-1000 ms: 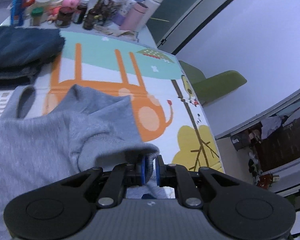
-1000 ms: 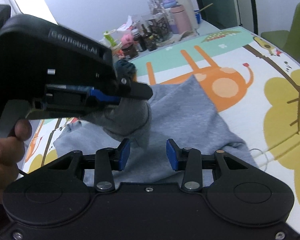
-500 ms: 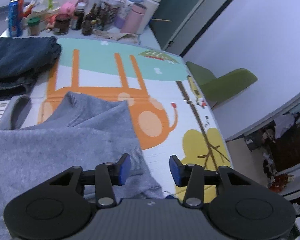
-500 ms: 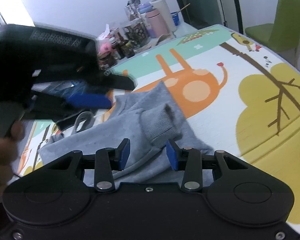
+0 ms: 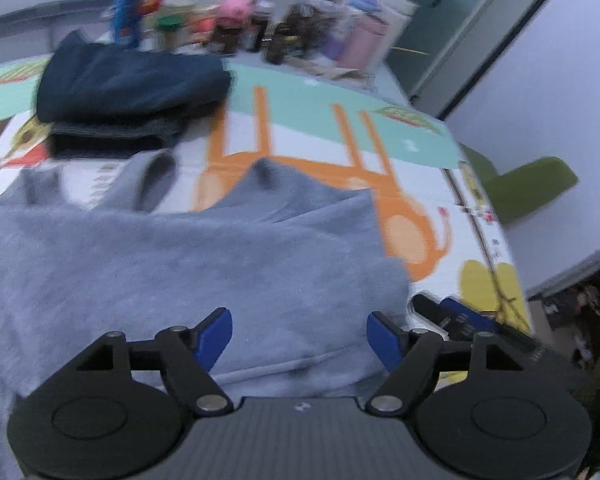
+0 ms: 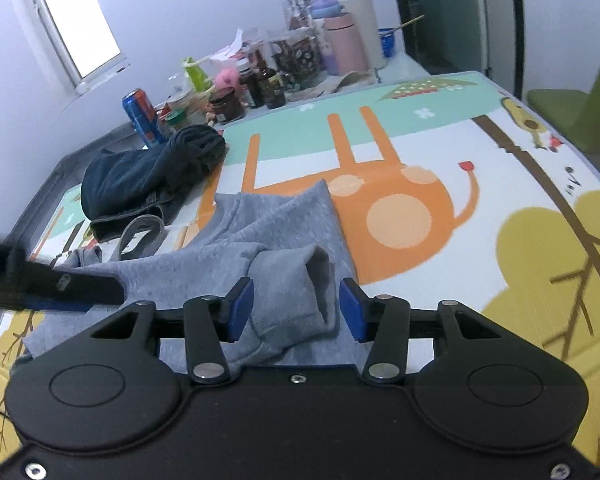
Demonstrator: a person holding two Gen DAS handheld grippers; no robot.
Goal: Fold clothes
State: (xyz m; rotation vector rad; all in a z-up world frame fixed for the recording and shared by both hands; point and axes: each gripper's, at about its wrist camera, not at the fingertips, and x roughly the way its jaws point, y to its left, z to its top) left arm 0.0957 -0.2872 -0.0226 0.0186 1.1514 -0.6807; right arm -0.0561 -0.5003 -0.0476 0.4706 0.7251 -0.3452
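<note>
A grey sweatshirt lies spread on the cartoon play mat. My left gripper hovers over its body, its jaws opening wide with nothing pressed between the blue pads. In the right wrist view the sweatshirt's sleeve is folded back onto the body, and its ribbed cuff lies between the pads of my right gripper. Those jaws are opening, and the pads stand just off the cuff. The left gripper's finger reaches in from the left edge of that view.
A folded pile of dark clothes sits on the mat beyond the sweatshirt. Bottles, jars and a can crowd the far edge. A green chair stands past the mat's right side. Bare mat lies to the right.
My left gripper let go of the sleeve cuff and opened wide, drawing back over the sweatshirt's body. The cuff dropped onto the sweatshirt, and my right gripper closed in around it.
</note>
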